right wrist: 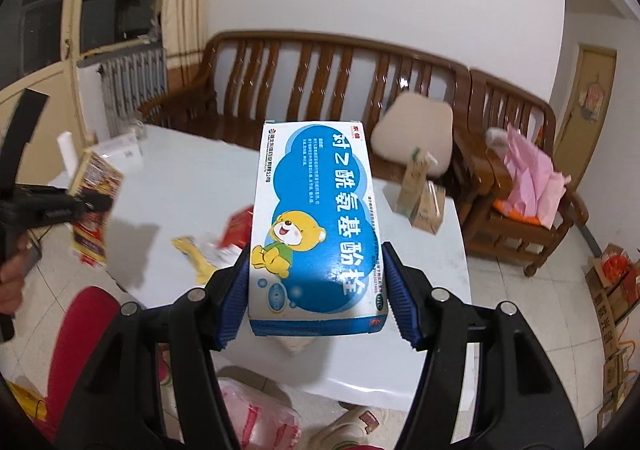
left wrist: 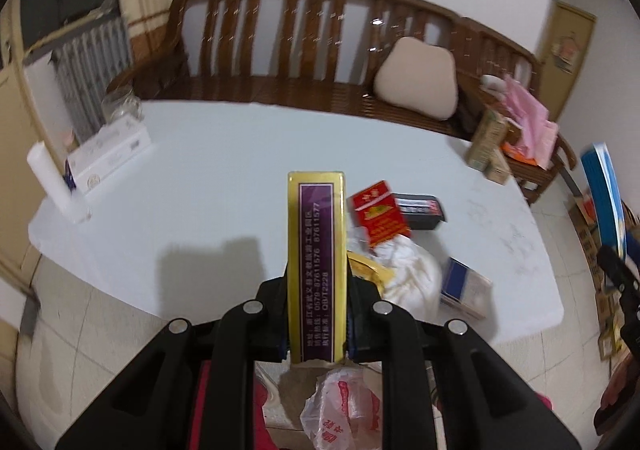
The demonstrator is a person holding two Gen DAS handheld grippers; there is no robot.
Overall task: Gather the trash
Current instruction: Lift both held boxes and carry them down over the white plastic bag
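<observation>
- Left gripper (left wrist: 316, 324): clamped on the narrow edges of a yellow box (left wrist: 316, 258) with a purple label, held upright above the white table (left wrist: 200, 178); the box's lower end is cut off behind the jaws.
- Right gripper (right wrist: 318, 298): blue pads pressed against both sides of a blue-and-white medicine box (right wrist: 316, 226) with a cartoon bear, raised above the table.
- On the table: red packet (left wrist: 380, 216), black case (left wrist: 420, 210) partly hidden behind it, blue-and-white carton (left wrist: 464, 290), crumpled white wrapper (left wrist: 408, 274); print blurred.
- Below the table edge: white plastic bag (left wrist: 340, 410) with red print, partly covered by the gripper arms.
- Behind: wooden bench (left wrist: 320, 50) with a beige cushion (left wrist: 418, 80).
</observation>
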